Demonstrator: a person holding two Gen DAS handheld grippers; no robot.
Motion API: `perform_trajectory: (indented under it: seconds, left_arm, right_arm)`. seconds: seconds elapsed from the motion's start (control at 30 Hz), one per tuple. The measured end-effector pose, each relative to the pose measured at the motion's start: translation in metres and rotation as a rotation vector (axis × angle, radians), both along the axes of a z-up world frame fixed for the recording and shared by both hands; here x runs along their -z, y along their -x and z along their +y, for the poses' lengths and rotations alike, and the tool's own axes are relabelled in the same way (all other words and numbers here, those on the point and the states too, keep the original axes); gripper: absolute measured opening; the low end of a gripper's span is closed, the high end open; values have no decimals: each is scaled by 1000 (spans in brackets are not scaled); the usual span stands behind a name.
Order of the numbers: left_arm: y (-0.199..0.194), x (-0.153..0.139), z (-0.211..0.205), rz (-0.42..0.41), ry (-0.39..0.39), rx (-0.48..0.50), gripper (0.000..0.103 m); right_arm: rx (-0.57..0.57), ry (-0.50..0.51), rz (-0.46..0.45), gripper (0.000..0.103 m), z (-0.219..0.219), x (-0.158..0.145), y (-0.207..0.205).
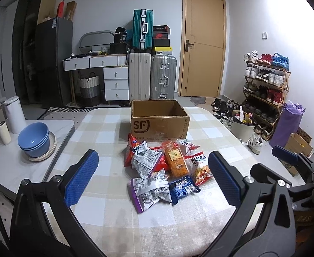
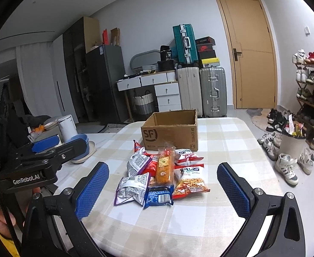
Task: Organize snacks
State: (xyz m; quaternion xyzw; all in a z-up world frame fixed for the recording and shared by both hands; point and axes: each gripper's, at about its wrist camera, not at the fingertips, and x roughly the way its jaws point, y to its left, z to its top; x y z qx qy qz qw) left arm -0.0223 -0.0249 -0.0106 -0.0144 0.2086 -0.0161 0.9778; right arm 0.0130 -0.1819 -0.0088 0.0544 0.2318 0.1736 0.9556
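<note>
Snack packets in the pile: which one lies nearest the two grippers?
The dark blue packet, at the pile's front edge beside the silver-and-purple packet. It alone is dark blue; the orange packet lies behind it, toward the cardboard box.

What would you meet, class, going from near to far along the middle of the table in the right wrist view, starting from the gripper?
Right gripper → dark blue packet → long orange packet → cardboard box → far edge of the checked table.
</note>
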Motion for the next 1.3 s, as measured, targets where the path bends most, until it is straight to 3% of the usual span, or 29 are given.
perform_trajectory:
  seconds: [0.33,0.5,0.77,1.03,1.1,1.23,1.3]
  left_arm:
    - [-22,20,16,50,8,-17,102]
    - [-58,53,42,158,55,-24,102]
    - [-118,142,61,424,171,8,102]
    - [-167,181,34,539,162,11,102]
    - [-175,186,34,552,202,28,102]
    - [-188,194,33,574,211,53,90]
    - [-191,194,34,573,228,78,78]
  right_arm:
    - [7,-14,13,103,-4,11,-6]
    - [4,-29,46,103,-8,27,-17]
    - [-23,-59,145,103,-9,69,-48]
    - [-38,-79,207,103,-17,103,-74]
    - [-36,-88,224,103,-20,109,-80]
    - [-33,-107,260,103,-25,120,-87]
    - [-34,-116,272,103,-24,122,-90]
